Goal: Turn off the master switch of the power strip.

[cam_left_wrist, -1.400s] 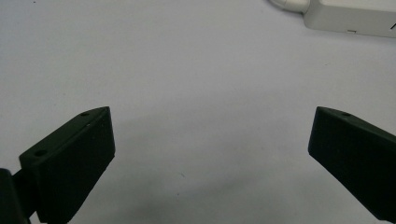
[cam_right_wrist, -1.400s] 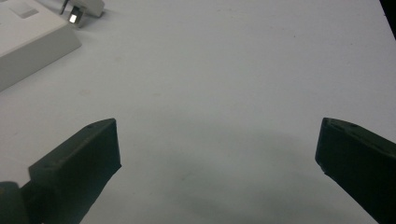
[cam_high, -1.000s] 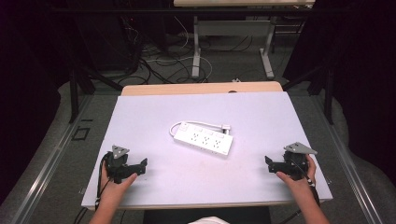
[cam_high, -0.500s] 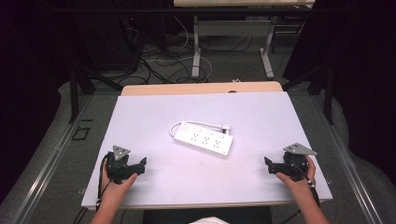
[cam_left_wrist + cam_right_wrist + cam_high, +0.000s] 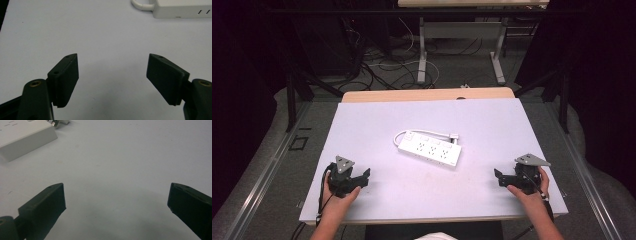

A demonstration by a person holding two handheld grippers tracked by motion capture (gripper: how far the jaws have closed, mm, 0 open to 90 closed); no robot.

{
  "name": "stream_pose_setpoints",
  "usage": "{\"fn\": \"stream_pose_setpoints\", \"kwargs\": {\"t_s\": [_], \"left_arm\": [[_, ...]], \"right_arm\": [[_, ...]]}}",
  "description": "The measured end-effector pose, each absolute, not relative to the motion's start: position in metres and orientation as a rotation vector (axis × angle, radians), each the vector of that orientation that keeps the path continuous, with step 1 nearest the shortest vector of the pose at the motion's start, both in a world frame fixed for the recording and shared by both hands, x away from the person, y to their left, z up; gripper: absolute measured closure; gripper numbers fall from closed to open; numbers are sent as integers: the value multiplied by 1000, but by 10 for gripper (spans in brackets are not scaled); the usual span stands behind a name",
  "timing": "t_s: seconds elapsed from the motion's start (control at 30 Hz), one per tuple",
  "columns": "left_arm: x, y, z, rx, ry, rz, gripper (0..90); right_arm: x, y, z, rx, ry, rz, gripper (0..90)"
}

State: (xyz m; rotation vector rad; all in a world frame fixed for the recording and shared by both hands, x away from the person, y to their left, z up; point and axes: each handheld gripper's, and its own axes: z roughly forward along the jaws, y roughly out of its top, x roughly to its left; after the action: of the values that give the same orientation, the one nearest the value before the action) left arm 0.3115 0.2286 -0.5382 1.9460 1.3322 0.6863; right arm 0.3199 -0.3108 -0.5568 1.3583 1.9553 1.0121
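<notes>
a: left gripper [image 5: 362, 178] low on the surface [image 5: 377, 125], jaws apart and just been closing, nothing between them.
b: right gripper [image 5: 499, 177] wide apart, bare. power strip [image 5: 430, 149] mid-surface, plug perhaps behind it.

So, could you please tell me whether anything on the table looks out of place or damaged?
Nothing stands out. The white power strip lies flat mid-table, slightly diagonal, its cord looped beside it, with no visible damage. Both grippers sit apart from it near the table's front edge.
</notes>
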Motion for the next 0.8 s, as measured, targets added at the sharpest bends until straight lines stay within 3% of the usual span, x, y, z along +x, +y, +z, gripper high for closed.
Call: {"fn": "stream_pose_setpoints", "kwargs": {"t_s": [0.37,0.8], "left_arm": [[305,221,-532,1978,1267,712,437],[301,208,-532,1975,1239,659,530]], "right_arm": [[319,-308,-556,1345,1954,1011,10],[318,-308,-554,1328,1943,1011,10]]}}
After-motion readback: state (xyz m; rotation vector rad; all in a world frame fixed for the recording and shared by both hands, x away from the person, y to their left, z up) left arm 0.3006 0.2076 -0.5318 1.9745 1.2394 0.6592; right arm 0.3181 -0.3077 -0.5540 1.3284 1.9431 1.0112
